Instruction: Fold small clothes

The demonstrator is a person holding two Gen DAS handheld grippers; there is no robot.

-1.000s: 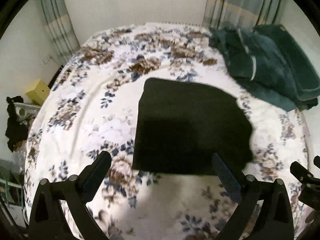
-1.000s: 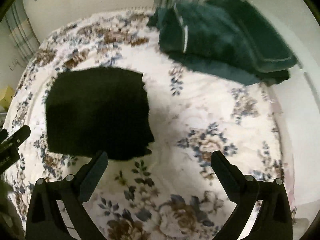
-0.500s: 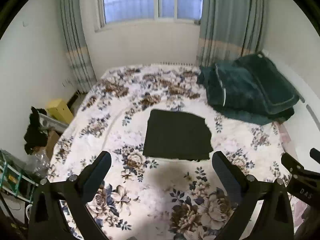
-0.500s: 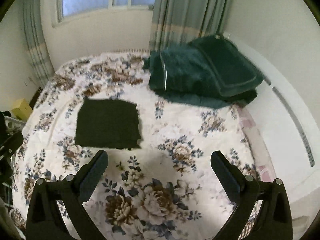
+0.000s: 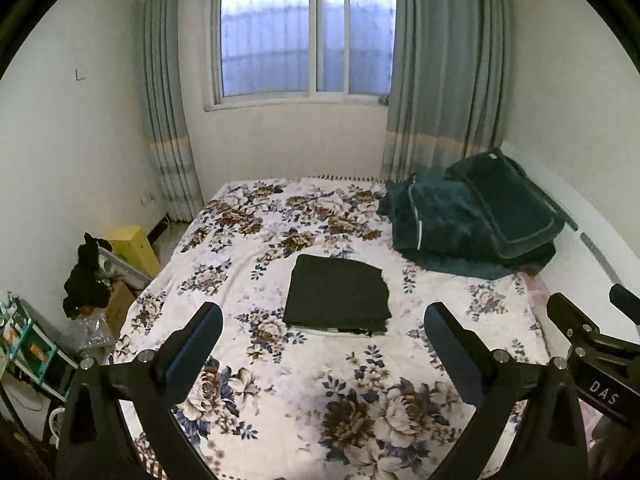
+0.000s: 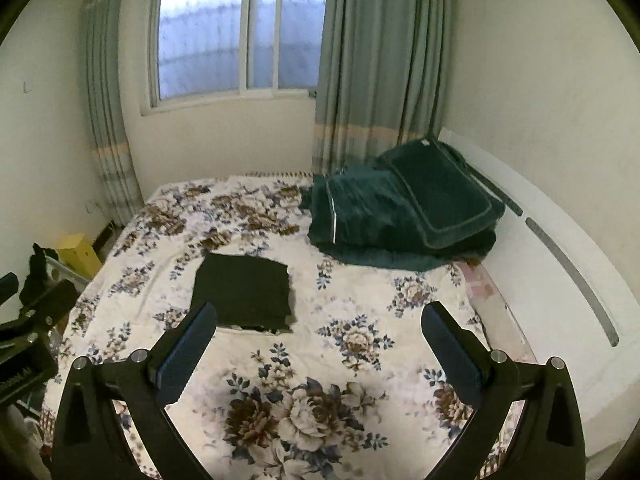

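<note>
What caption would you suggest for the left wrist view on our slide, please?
Open left gripper above floral bed; folded black garment lies flat ahead.

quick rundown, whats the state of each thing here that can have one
black garment: folded into a flat rectangle, lying on the bed, held by neither gripper
left gripper: open, empty, above the bed
right gripper: open, empty, above the bed
green blanket: roughly folded, piled at the bed's far right corner
curtains: drawn aside
window: uncovered; cannot tell if open
</note>
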